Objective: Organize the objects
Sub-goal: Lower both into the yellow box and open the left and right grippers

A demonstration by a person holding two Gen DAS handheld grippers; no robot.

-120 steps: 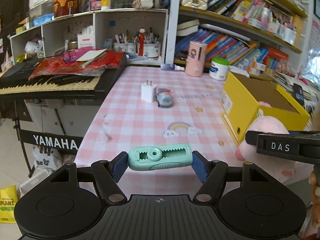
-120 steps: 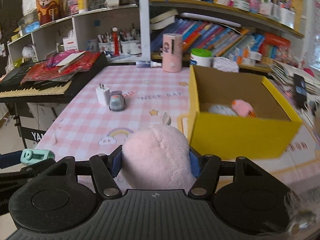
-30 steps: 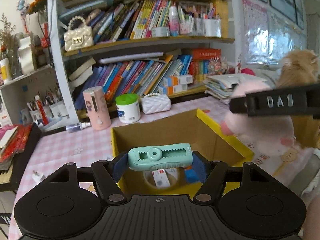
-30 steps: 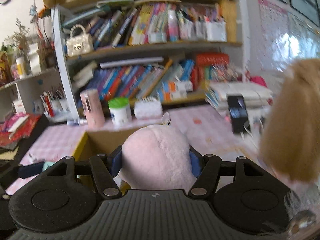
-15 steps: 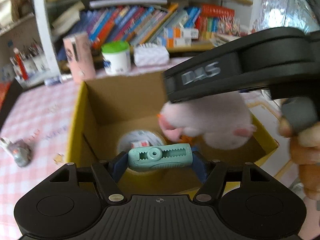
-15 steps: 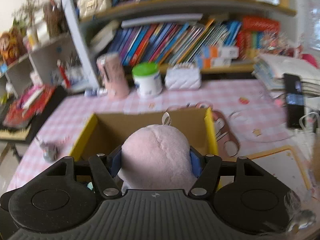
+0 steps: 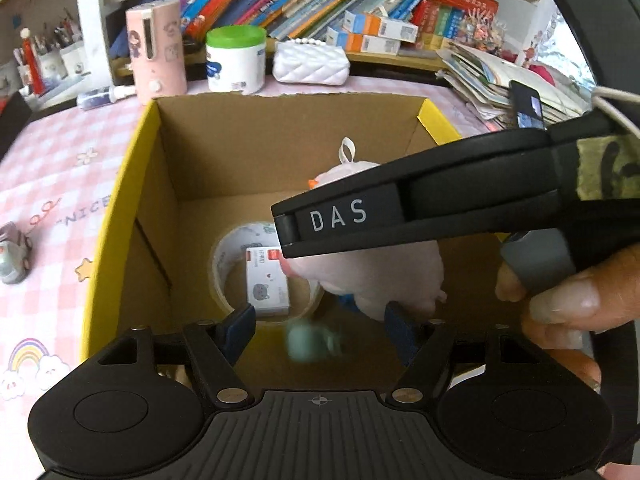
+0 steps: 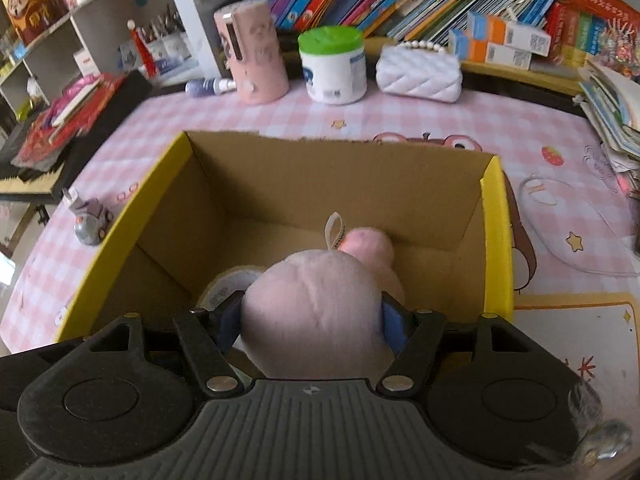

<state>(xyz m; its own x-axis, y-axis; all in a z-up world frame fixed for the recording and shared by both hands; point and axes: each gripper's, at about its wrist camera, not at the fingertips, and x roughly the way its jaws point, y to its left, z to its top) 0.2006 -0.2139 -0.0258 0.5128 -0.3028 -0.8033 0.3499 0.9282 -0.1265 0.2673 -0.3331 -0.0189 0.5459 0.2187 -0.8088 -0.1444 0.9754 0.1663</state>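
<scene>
Both your grippers are pointing down into the yellow cardboard box on the pink checked counter.

Left gripper: the fingers are spreading and no longer touching anything. The mint-green clip-like item is showing as a blur between the blue pads, loose, just above the box's near wall. Inside the box, a tape roll is lying on the floor with a small white card box in its centre.

Right gripper: the fingers are opening too, but the pink plush toy is still sitting between the blue pads and filling the gap. You are holding it low inside the box, its white loop tag pointing toward the far wall. In the left wrist view the right gripper's black body is crossing the frame over the box, with your hand on its handle.

A small grey toy car is sitting on the counter just left of the box. A pink cylinder, a green-lidded tub and a white quilted purse are standing well behind it.
</scene>
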